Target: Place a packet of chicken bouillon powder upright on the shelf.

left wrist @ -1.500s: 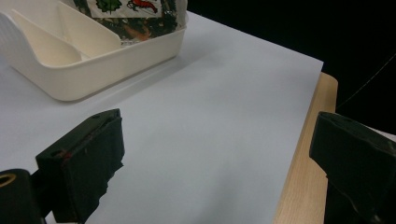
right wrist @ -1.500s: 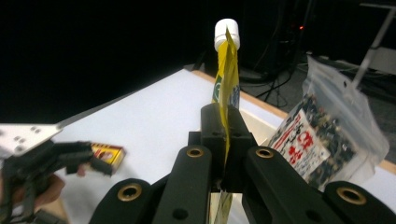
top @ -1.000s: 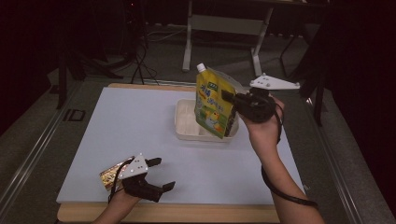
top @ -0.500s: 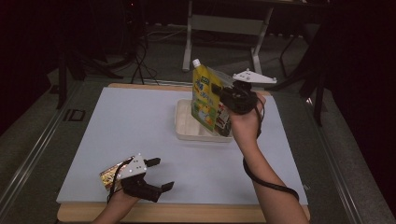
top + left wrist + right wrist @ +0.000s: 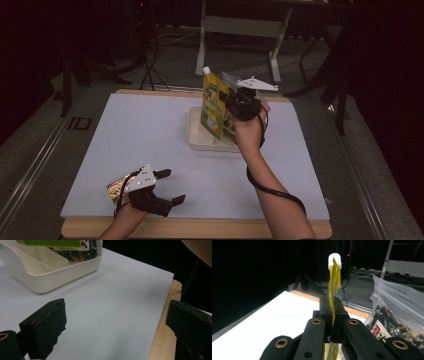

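**Lowering the spouted pouch into the bin**

Our right tool (image 5: 235, 103) is clamped shut on the edge of the yellow-green spouted pouch (image 5: 214, 105), which hangs upright from it, white cap (image 5: 334, 261) up, directly above the white plastic bin (image 5: 196, 131). To do this well, we judge we should keep the pouch vertical, bring it straight down until its bottom edge rests inside the bin, and only then ease the grip.

Just beside the tool, on its far side from the pouch, a clear bag of mixed snacks (image 5: 395, 315) already stands in the bin; it crowds the space and could catch the pouch on the way down.

Our left tool (image 5: 167, 186) sits wide open with nothing between its jaws, low over the counter (image 5: 125, 135), well short of the bin. A small printed packet (image 5: 116, 187) lies just behind that hand.
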The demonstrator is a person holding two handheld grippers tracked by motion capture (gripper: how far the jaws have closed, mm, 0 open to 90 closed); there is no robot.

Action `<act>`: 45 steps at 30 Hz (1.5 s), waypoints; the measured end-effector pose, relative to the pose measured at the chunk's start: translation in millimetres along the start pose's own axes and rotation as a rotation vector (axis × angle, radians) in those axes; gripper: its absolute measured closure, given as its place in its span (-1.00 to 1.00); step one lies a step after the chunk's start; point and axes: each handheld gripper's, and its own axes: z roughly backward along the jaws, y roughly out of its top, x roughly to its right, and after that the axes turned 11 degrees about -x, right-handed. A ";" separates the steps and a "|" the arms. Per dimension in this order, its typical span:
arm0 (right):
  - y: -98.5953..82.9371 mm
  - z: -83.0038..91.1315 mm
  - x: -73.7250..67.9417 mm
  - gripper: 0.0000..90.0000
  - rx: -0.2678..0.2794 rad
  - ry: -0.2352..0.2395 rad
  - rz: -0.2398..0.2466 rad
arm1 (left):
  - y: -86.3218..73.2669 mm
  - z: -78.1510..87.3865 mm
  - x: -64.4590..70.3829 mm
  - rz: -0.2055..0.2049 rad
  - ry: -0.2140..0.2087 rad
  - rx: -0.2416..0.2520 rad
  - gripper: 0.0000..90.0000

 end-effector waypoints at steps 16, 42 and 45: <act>-4.7 -34.3 -4.8 1.00 -0.034 -0.011 -0.034 | -0.9 0.0 0.2 -0.006 -0.001 -0.004 -0.92; -18.0 -51.1 -5.1 1.00 -0.051 -0.001 0.005 | -1.9 -1.4 0.2 -0.007 -0.006 -0.013 -0.92; -20.1 -54.1 -5.1 1.00 -0.058 -0.002 0.004 | -1.9 -1.1 0.3 -0.008 -0.005 -0.013 -0.92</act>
